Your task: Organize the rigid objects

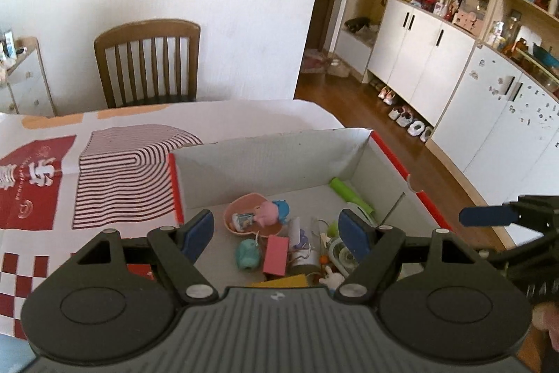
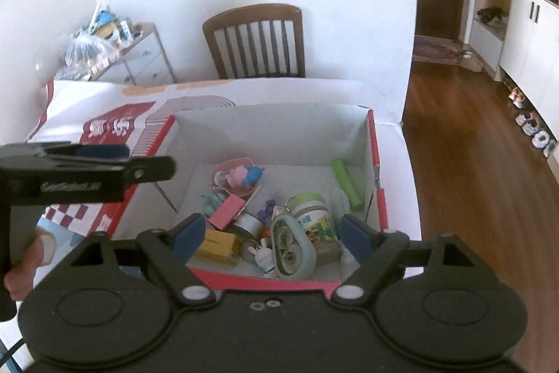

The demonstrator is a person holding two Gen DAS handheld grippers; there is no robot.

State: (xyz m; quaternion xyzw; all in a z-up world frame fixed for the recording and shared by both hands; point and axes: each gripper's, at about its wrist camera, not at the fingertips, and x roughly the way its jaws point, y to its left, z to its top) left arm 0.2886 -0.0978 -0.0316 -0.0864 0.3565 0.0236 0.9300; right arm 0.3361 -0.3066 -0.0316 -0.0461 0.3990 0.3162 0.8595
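A red-edged cardboard box stands on the table and holds many small things: a pink dish with a pink and blue toy, a pink block, a green tube, a jar with a green lid, a yellow block, a rabbit figure. My left gripper is open and empty above the box's near side. My right gripper is open and empty above the box's near edge. Each gripper shows at the edge of the other's view.
The table wears a red and white patterned cloth. A wooden chair stands behind the table by the white wall. White cabinets and shelves line the room at the right, shoes on the wood floor.
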